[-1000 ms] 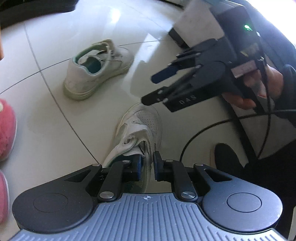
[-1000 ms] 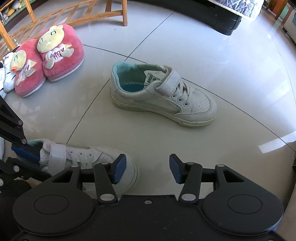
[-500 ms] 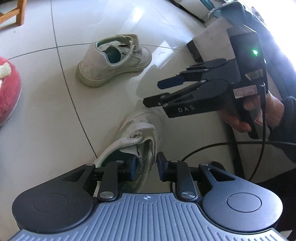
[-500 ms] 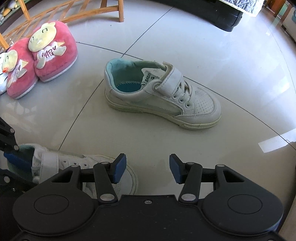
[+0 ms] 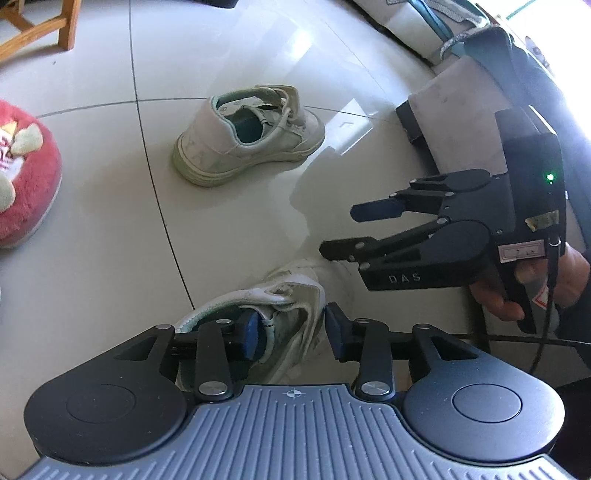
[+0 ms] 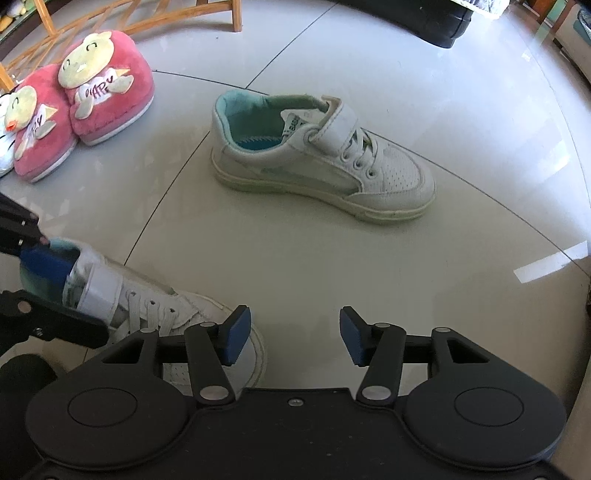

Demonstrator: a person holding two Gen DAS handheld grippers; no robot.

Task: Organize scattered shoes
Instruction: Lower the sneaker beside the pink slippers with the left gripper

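Observation:
Two white child's sneakers with teal lining lie on the pale tiled floor. The near sneaker lies just under my left gripper. Its jaws are opening: one pad is inside the shoe's mouth, the other outside, with the side wall loose between them. The far sneaker stands upright and alone, further out. Over bare floor beside the near sneaker's toe, my right gripper is opening a little more, with nothing between its jaws.
A pair of pink plush slippers sits at the left, before wooden chair legs. A dark furniture base is at the back. A grey furniture corner and a black cable lie to the right.
My left gripper's jaws, shut on the near sneaker's side wall before, have spread apart, and that gripper has rolled. The right jaws have widened slightly.

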